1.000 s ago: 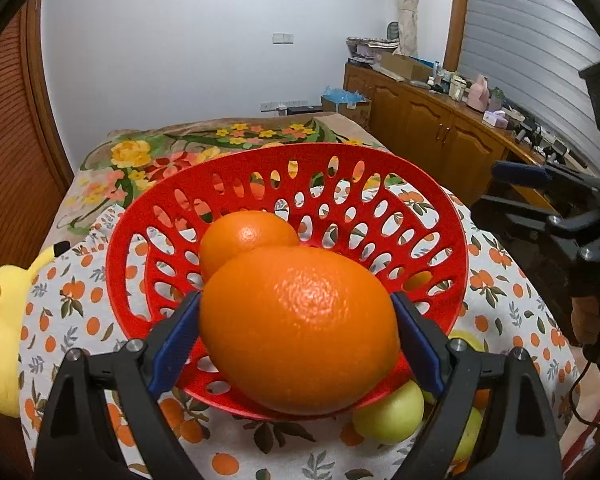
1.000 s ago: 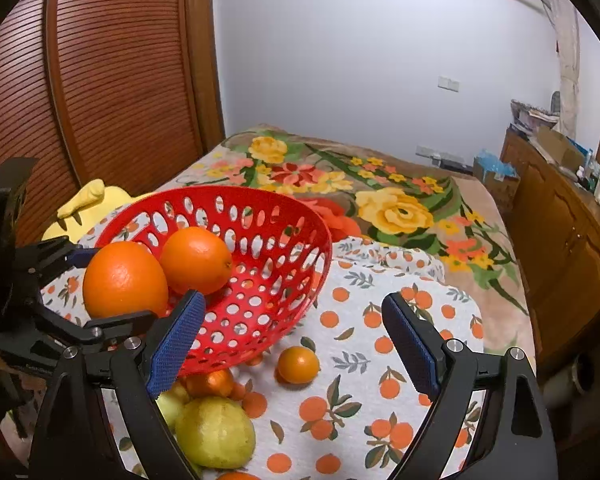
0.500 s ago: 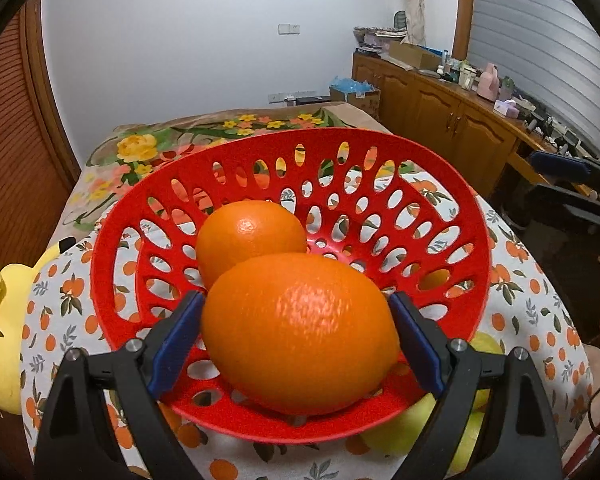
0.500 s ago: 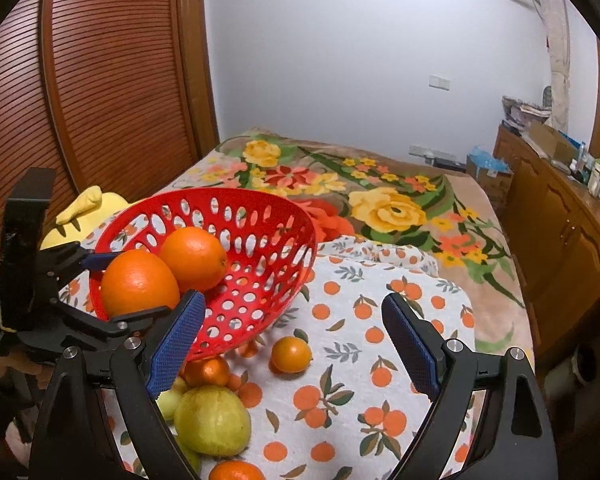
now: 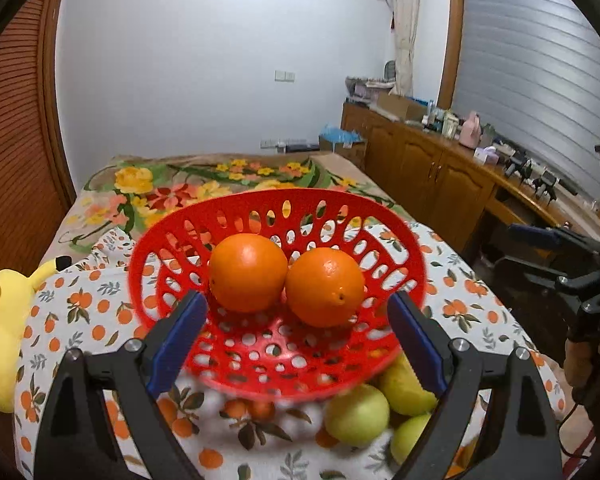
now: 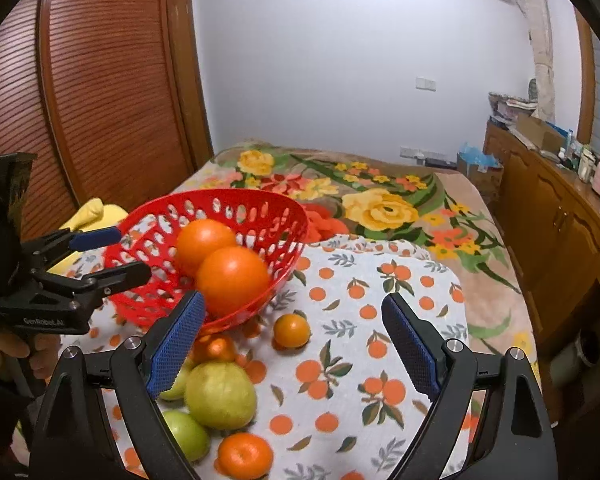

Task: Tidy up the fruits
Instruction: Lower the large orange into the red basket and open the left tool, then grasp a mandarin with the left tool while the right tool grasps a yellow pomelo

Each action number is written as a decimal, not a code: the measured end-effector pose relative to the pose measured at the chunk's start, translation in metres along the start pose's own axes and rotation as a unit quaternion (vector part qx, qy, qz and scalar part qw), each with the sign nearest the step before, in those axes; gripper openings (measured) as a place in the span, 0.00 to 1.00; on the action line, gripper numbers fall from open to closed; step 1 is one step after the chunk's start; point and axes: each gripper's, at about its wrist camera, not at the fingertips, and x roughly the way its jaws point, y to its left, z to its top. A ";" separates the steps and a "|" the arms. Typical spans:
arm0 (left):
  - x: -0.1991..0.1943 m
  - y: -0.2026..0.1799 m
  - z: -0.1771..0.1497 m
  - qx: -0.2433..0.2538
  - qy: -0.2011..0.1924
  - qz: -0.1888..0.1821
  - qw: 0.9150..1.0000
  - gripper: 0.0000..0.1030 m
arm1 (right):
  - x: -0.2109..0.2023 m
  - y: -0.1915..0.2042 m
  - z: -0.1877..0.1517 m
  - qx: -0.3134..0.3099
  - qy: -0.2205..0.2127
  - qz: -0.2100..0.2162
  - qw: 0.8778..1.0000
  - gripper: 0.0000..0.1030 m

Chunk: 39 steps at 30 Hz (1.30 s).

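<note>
White wall (image 5: 188, 80), slatted wooden doors (image 6: 80, 92), wooden sideboard (image 5: 432, 172), floral bedspread (image 6: 380, 200).

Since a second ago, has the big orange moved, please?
Yes. The big orange has left the left gripper and now lies in the red basket beside the other orange.

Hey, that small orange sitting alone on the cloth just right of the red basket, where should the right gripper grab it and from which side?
Take the small orange across its widest middle, coming down from above with the open right gripper. It is round and rests apart from the red basket, with bare cloth on its right, so there is probably room for both fingers.
</note>
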 end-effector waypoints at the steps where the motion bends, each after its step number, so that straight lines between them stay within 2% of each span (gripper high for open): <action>1: -0.006 0.000 -0.003 0.001 -0.005 -0.001 1.000 0.90 | -0.005 0.001 -0.002 0.002 -0.005 0.001 1.000 0.89; 5: -0.026 -0.005 -0.015 0.007 -0.014 -0.007 1.000 0.90 | -0.027 0.008 -0.022 0.016 -0.025 -0.004 1.000 0.89; 13: -0.062 -0.016 -0.047 -0.005 -0.029 -0.024 0.999 0.90 | -0.050 0.028 -0.067 0.018 -0.028 -0.028 0.999 0.89; 18: -0.074 -0.021 -0.067 -0.016 -0.022 -0.031 0.999 0.90 | -0.060 0.031 -0.089 0.036 -0.027 -0.011 0.999 0.89; 21: -0.078 -0.027 -0.079 -0.008 -0.015 -0.022 1.000 0.90 | -0.062 0.035 -0.102 0.034 -0.020 -0.005 0.999 0.88; 23: -0.079 -0.029 -0.089 -0.007 -0.010 -0.031 0.999 0.90 | -0.060 0.038 -0.110 0.030 -0.012 0.002 0.999 0.86; 25: -0.078 -0.031 -0.098 -0.005 -0.005 -0.028 1.000 0.90 | -0.056 0.042 -0.119 0.026 -0.004 0.009 1.000 0.80; 30: -0.075 -0.033 -0.116 -0.002 0.009 -0.027 1.000 0.90 | -0.047 0.050 -0.137 0.023 0.019 0.018 0.999 0.79; 34: -0.074 -0.034 -0.126 0.003 0.019 -0.026 0.999 0.90 | -0.041 0.052 -0.148 0.024 0.034 0.026 0.999 0.78; 39: -0.073 -0.037 -0.132 0.001 0.028 -0.034 0.999 0.89 | -0.039 0.050 -0.155 0.041 0.041 0.041 0.997 0.72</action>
